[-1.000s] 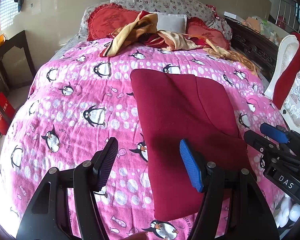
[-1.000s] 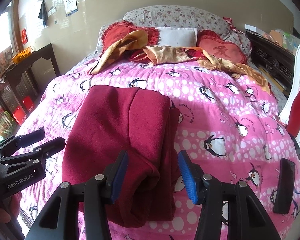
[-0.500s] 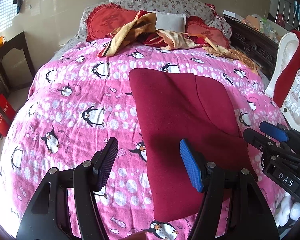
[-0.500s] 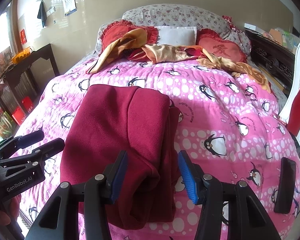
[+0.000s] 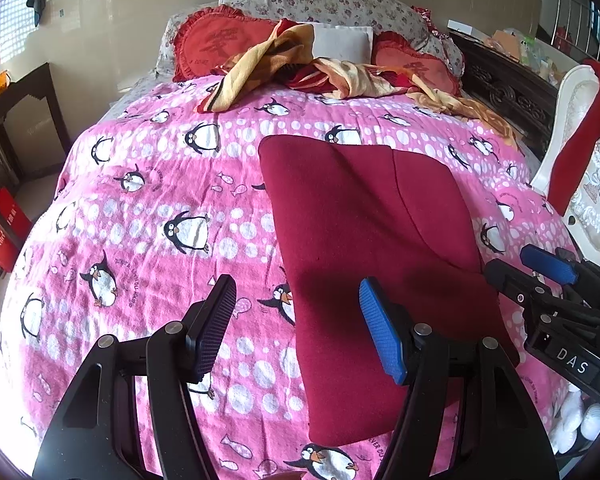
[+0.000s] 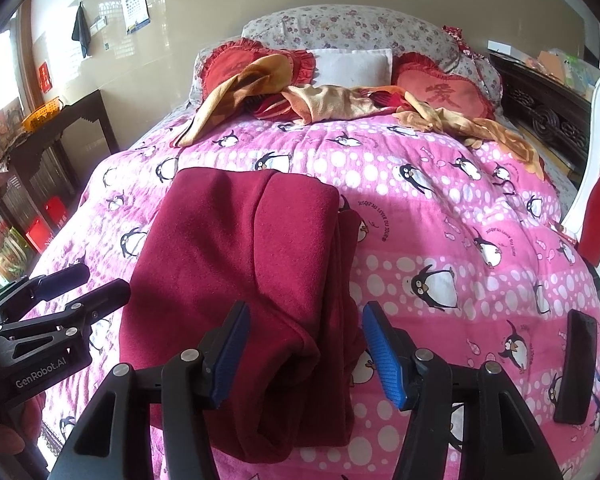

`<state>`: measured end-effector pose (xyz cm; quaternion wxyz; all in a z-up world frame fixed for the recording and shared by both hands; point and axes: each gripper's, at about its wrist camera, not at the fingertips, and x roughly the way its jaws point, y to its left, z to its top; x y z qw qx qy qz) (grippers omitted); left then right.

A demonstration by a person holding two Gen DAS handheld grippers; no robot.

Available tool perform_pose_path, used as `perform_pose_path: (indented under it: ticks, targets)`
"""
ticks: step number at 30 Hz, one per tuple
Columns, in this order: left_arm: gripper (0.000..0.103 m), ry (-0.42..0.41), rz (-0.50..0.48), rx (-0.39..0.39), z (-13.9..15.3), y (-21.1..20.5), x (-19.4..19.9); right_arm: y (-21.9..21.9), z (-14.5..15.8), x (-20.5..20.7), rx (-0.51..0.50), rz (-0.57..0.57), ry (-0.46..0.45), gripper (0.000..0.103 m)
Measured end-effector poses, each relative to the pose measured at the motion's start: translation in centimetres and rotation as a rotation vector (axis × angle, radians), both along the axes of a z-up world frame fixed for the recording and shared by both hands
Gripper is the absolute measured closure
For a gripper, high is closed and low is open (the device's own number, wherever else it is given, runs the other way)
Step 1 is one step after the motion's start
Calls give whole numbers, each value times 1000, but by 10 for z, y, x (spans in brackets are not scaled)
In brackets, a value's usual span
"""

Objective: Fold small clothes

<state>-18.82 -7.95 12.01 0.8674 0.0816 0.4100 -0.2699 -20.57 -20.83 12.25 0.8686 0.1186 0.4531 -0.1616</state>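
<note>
Dark red cloth [image 5: 364, 248] lies on the bed, on top of the pink penguin blanket [image 5: 148, 216]. It is a small soft garment, already folded in from the sides into a long shape, with one flap lying over the other. Almost nothing has changed in the last second: the cloth lies in the same spot and both tools have hardly moved. I think this is a short wait before the next fold.

The left tool [image 5: 296, 328] is wide open and holds nothing; it hovers over the near left edge of the cloth. The right tool [image 6: 304, 350] is wide open too, with nothing in it, above the thick near right corner.

The next step is likely to grab the near end and fold it toward the pillows [image 6: 340, 28]. A black phone [image 6: 578, 366] lies on the blanket, well apart from the cloth
</note>
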Motion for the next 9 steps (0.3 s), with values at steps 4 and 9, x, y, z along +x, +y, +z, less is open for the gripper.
perform_pose_path:
  ticks: [4,9]
  targets:
    - [38,-12,11,-15,0,5,2,0,-2,0,5,-1,2,47]
    - [38,-32,33,-23,0,15,9,-4,-5,-2,12,-8,0,47]
